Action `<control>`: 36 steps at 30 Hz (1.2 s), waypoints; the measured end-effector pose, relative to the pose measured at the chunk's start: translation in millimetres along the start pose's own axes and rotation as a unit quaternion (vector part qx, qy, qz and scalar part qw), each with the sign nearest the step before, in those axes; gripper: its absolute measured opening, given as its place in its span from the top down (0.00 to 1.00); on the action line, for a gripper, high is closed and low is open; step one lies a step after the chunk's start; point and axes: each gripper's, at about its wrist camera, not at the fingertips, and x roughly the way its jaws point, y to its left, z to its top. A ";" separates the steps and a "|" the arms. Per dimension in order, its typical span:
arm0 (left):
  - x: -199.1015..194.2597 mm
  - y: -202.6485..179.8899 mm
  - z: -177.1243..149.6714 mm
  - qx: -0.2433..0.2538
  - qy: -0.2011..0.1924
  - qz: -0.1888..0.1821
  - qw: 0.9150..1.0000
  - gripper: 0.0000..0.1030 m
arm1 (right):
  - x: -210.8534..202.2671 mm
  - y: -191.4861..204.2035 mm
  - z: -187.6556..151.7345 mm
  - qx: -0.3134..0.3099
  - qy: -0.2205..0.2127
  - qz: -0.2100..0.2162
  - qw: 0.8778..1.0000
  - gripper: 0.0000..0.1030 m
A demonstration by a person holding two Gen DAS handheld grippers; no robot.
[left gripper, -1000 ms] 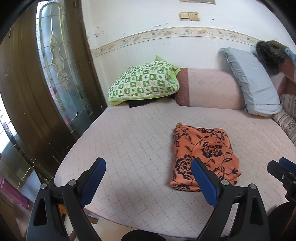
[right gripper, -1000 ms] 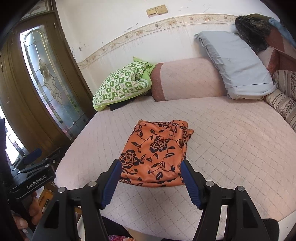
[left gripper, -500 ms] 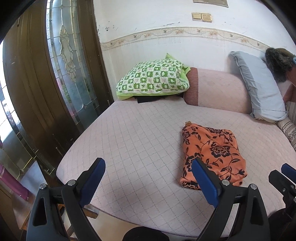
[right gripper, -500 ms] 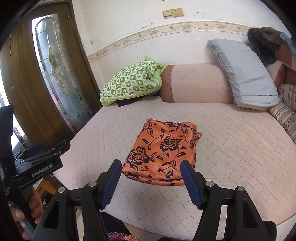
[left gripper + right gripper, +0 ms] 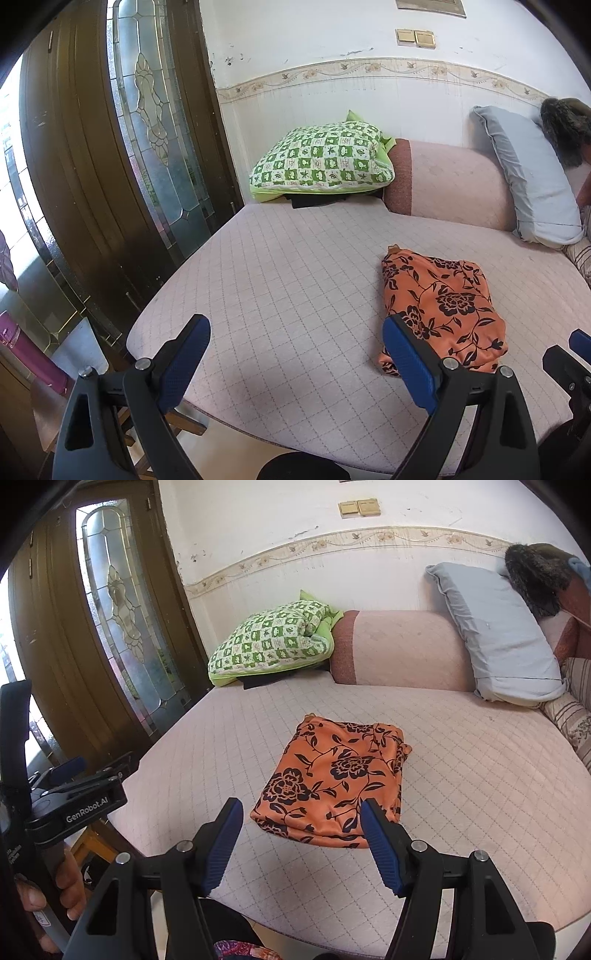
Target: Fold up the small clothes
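Both tools released, nothing held: left gripper (image 5: 295, 363) & right gripper (image 5: 301, 836) hang at near bed (image 5: 461, 775) edge. Orange floral garment (image 5: 332, 779) lies folded mid-bed, beyond the right gripper. Fold looks done; next prob. withdraw or fetch another.

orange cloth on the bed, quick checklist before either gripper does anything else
1. Orange cloth folded into a flat packet on the bed: ok.
2. Cloth free of both grippers: ok.
3. Right gripper open and empty: ok.
4. Left gripper open and empty: ok.
5. Bed around the cloth bare, green pillow and grey pillow at the far edge: ok.
6. Edges lined up underneath the fold: cannot tell.
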 end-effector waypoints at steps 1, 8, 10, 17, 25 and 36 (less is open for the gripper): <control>-0.6 -0.1 0.1 0.001 -0.001 0.001 1.000 0.08 | 0.6 0.0 -0.1 0.001 0.002 0.001 1.000 0.33; -9.0 0.5 0.3 0.002 -0.003 0.005 1.000 0.08 | 0.8 1.0 0.1 0.002 0.001 0.007 1.000 0.33; -13.8 0.8 1.2 0.004 -0.005 0.009 1.000 0.08 | -0.3 1.2 1.0 0.002 0.000 0.011 1.000 0.33; -24.2 0.2 7.9 -0.002 -0.013 0.017 1.000 0.08 | -4.4 -2.7 4.1 0.002 -0.007 0.019 1.000 0.33; -13.8 -11.6 16.4 0.005 -0.008 0.016 1.000 0.08 | 9.0 -17.7 9.0 0.009 -0.002 0.015 1.000 0.33; 2.3 -17.8 30.1 -0.003 -0.005 0.001 1.000 0.08 | 27.7 -23.8 20.3 0.006 0.008 0.002 1.000 0.33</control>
